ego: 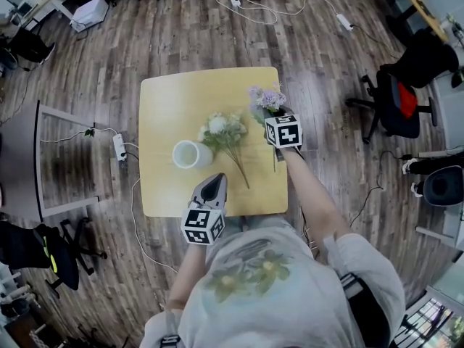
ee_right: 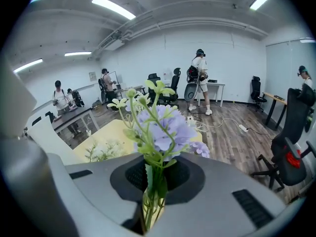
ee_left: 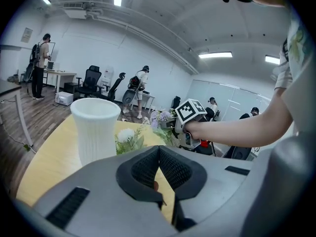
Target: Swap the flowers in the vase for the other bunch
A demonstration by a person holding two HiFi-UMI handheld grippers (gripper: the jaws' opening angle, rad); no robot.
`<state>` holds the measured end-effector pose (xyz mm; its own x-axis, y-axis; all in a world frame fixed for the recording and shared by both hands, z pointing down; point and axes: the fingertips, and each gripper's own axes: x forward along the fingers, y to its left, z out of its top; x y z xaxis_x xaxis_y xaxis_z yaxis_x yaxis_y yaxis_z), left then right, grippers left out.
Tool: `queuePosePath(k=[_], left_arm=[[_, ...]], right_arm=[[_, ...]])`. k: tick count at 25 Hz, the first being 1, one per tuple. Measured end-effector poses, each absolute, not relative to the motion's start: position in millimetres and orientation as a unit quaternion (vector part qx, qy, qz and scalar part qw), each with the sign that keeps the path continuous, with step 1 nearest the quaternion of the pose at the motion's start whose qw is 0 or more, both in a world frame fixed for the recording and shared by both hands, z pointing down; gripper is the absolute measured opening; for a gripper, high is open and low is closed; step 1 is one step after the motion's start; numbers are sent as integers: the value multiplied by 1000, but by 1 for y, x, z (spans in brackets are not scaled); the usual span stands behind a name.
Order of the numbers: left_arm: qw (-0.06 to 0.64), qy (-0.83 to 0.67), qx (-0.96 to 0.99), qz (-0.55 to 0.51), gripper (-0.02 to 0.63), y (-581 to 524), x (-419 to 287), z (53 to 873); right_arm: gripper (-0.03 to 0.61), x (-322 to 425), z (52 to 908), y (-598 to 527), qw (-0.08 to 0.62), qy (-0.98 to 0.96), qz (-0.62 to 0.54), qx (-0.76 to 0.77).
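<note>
A white vase (ego: 187, 154) is seen standing upright on the yellow tabletop (ego: 167, 96), towards its left half, with its open mouth facing up. Just to the right of the vase, a white bunch (ego: 221, 127) is laid flat on the tabletop; its blooms lie close to the vase rim and its stems run away from the vase towards the person.

Further right of the vase, beyond the white bunch, a purple bunch (ego: 267, 98) is held by the right claw (ego: 274, 116). In the right gripper view the claw is clamped on the green stems, with the lilac blooms standing up above the jaws. In the left gripper view this bunch appears raised off the tabletop, to the right of the vase.

The left claw (ego: 213, 183) is held on the person's side of the vase, near the tabletop's front edge. Its jaws are pressed together with nothing gripped between them, and they are pointed towards the vase.

Office chairs (ego: 395, 100) and cables (ego: 290, 9) are seen on the wooden floor around the tabletop.
</note>
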<state>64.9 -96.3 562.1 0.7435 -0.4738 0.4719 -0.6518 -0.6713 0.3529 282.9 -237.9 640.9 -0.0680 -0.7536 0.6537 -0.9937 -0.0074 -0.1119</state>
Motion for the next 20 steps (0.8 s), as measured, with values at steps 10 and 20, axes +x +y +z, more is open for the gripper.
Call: queuePosePath(k=[10,20], left_arm=[[232,-324,903,161,18,-78,58,543],[225,-344,899,148,18,-69,38,532]], right_arm=[[60,266,574,-209,197,-712,203,642],[60,242,524,-185,162,-743,148,632]])
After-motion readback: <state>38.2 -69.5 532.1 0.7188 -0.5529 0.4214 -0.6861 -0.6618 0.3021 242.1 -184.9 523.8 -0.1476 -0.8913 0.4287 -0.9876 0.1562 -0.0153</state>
